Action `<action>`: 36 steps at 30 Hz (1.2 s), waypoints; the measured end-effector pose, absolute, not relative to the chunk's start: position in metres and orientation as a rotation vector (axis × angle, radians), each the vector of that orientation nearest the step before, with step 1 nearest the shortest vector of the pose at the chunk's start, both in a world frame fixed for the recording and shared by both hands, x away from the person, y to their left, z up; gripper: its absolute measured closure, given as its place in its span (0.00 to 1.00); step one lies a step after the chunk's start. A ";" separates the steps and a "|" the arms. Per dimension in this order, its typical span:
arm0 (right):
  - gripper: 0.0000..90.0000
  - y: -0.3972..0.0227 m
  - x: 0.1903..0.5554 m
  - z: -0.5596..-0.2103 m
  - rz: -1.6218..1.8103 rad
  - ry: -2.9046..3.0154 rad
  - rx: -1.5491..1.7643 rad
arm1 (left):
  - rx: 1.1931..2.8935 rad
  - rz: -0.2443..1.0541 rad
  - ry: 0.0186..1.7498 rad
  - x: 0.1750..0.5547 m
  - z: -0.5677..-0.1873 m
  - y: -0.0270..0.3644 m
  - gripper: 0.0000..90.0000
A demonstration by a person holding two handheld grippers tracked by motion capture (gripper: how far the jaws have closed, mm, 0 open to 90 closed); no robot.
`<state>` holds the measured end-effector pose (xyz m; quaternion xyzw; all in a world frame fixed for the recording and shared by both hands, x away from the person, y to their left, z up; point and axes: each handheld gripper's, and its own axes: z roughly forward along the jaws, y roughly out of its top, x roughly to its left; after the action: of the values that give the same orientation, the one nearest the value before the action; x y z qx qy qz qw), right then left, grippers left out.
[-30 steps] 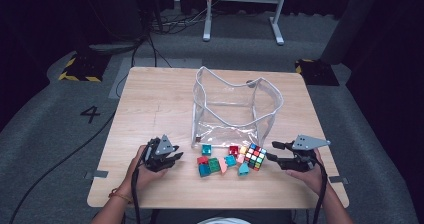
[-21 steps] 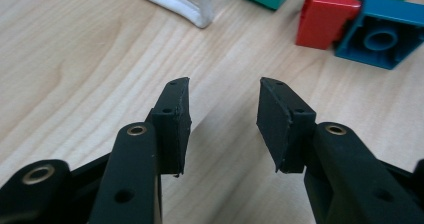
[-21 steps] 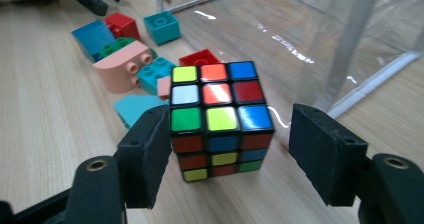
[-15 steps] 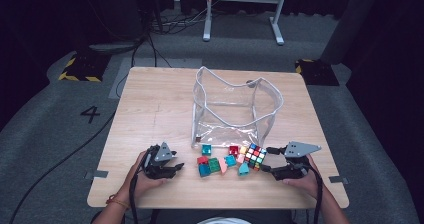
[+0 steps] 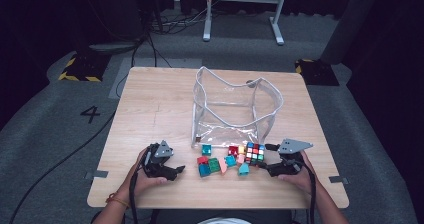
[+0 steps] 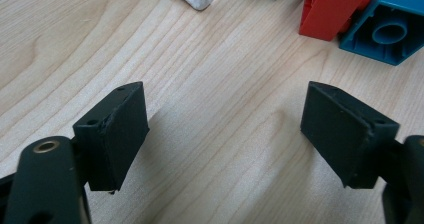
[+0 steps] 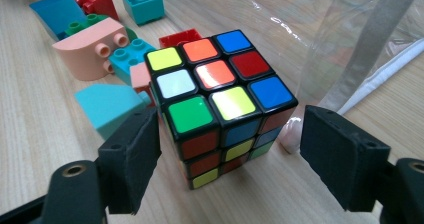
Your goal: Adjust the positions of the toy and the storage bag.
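Here, a pale wood table (image 5: 150,109) sits mid-frame on grey carpet (image 5: 50,134).
Right gripper (image 7: 227,149) has just spread its jaws around the puzzle cube (image 7: 220,94); left gripper (image 6: 225,129) has spread too, nothing between.

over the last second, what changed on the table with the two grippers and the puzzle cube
Both grippers' jaws have just been opening. The right gripper moved in toward the puzzle cube and now straddles it with its pads apart from it, not gripping. The left gripper stayed near the table's front edge with bare wood between its jaws. The cube, the toy blocks and the clear bag did not move.
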<state>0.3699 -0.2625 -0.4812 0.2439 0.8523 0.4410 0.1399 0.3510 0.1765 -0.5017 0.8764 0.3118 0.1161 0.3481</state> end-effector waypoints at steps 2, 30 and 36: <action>0.22 -0.262 0.373 -0.481 1.282 2.467 0.695 | 2.268 0.277 0.812 0.352 -0.503 0.176 0.18; 0.37 -0.253 0.382 -0.500 1.239 2.617 0.619 | 2.276 0.275 0.794 0.353 -0.502 0.175 0.17; 0.37 -0.261 0.382 -0.501 1.249 2.614 0.629 | 2.274 0.268 0.797 0.353 -0.503 0.175 0.17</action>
<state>0.3817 -0.2613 -0.5006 0.2112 0.8783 0.4198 0.0885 0.3532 0.1752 -0.5026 0.8783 0.3080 0.1035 0.3508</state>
